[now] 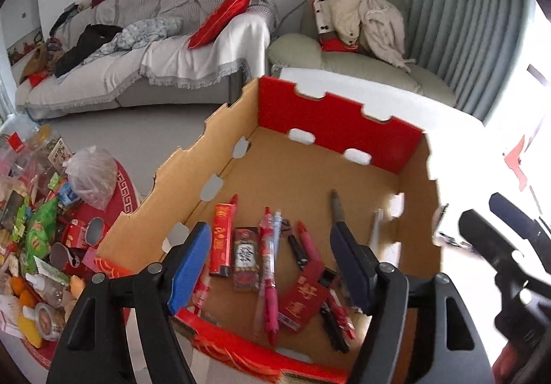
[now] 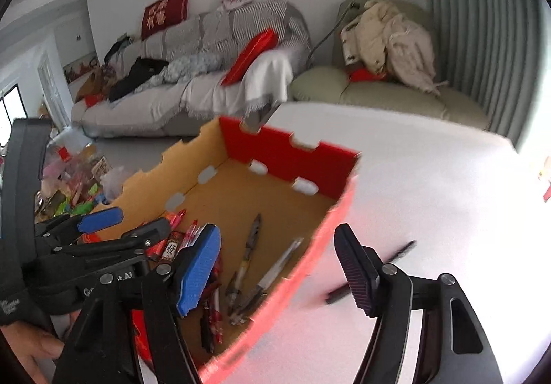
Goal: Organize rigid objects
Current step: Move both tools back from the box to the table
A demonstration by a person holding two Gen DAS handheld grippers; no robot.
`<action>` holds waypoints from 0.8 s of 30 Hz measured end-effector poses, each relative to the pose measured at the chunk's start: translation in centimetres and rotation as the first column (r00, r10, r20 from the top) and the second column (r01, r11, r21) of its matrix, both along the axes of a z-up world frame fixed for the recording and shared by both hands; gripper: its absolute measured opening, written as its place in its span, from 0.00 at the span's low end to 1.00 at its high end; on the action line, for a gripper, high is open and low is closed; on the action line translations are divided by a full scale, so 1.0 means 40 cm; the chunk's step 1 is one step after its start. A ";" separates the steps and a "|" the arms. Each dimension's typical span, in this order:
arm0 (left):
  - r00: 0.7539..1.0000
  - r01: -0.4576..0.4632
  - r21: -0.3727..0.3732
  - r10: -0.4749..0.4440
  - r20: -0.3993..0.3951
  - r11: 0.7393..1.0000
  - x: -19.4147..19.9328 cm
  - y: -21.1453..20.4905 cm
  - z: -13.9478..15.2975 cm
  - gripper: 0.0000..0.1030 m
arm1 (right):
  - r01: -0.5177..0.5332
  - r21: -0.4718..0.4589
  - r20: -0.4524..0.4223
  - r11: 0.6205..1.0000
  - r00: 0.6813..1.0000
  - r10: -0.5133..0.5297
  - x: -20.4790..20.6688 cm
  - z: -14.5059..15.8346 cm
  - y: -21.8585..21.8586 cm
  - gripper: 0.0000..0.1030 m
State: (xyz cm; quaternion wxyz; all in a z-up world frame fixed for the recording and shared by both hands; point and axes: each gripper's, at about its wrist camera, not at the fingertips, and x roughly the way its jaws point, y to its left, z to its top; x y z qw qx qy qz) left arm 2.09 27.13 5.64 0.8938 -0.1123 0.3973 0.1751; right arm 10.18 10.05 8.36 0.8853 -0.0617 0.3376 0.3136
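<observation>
Currently we log both tools spread wide, nothing between the pads — left gripper hangs over the cardboard box, right gripper straddles the box's near red wall, one finger inside, one out over the white table.

Contents of box, approx.: red pens, a tall red packet, a small dark card w/ a character, a red envelope, a dark-handled tool, a pale stick by the right wall. All lie loose on the box floor.

Still outside: a dark pen on the table, just beside the right gripper's outer finger — blurred, so exact pose unclear. We judge this the next item.

To do it well: bring the right gripper clear of the box wall, line both pads across the pen's shaft, close at mid-length so it won't swing, then lift over the notched rim before letting go.

In the way: the rim itself; the left gripper, close alongside. Misc. clutter at left — snack bags, plastic bag — soft, prob. not ours to sort.
</observation>
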 end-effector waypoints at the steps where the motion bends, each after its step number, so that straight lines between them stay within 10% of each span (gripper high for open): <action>1: 1.000 0.010 0.004 -0.010 0.012 1.000 -0.009 -0.013 0.009 0.73 | 0.010 0.005 0.014 1.000 1.000 -0.010 -0.008 0.009 -0.021 0.67; 13: 0.931 0.358 0.059 -0.360 0.049 0.932 -0.031 -0.401 0.063 0.73 | 0.126 -0.130 -0.052 0.983 0.990 -0.133 0.020 -0.114 -0.379 0.67; 24: 0.898 0.410 0.079 -0.387 -0.209 0.909 0.201 -0.517 -0.122 0.67 | -0.189 -0.192 -0.152 0.963 0.975 0.161 0.164 -0.224 -0.448 0.67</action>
